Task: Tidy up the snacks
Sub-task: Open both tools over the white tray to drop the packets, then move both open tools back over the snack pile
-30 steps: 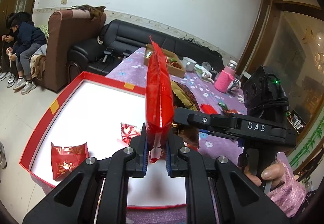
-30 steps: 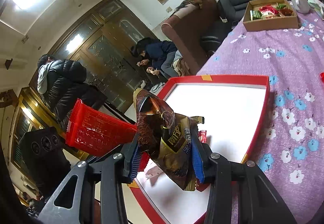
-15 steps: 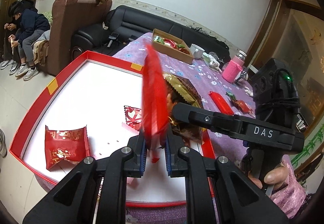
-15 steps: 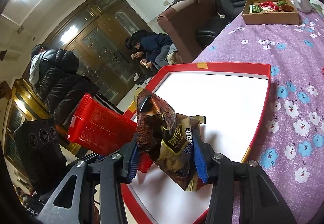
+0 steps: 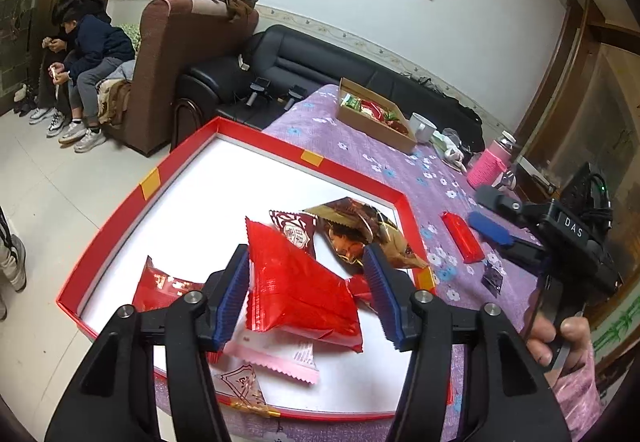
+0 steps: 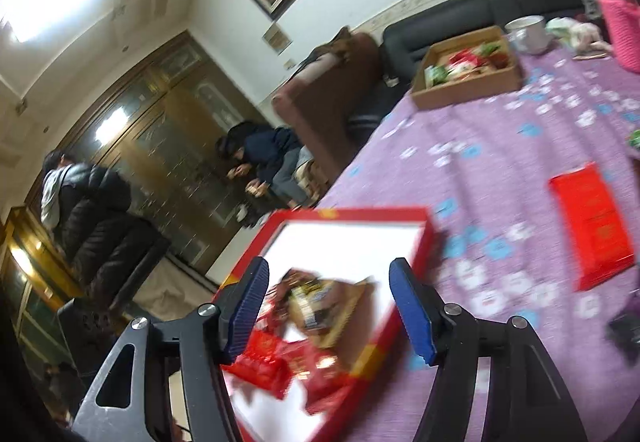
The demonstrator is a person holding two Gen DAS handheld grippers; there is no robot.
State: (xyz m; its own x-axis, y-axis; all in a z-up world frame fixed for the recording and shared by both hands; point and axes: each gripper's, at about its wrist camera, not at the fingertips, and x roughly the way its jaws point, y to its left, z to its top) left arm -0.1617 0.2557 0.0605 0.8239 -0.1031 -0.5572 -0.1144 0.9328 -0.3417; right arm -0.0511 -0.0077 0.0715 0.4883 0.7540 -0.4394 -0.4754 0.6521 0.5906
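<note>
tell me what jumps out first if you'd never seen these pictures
The big red tray with its white floor fills the near end of the purple flowered tablecloth, and a shiny red snack packet lies in it between the open left gripper's blue pads. Beside it lie a brown and gold packet and other wrappers. A long red packet lies on the cloth outside the tray.

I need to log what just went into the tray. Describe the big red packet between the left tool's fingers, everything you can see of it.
The red packet is a glossy, crinkled foil pouch, puffed, with zigzag-cut sealed ends and no print visible on this side. It lies tilted in the red-rimmed tray, resting on a pink-and-white wrapper and overlapping other snacks. The left tool is open around it; whether the left finger's pad touches its edge is unclear.
</note>
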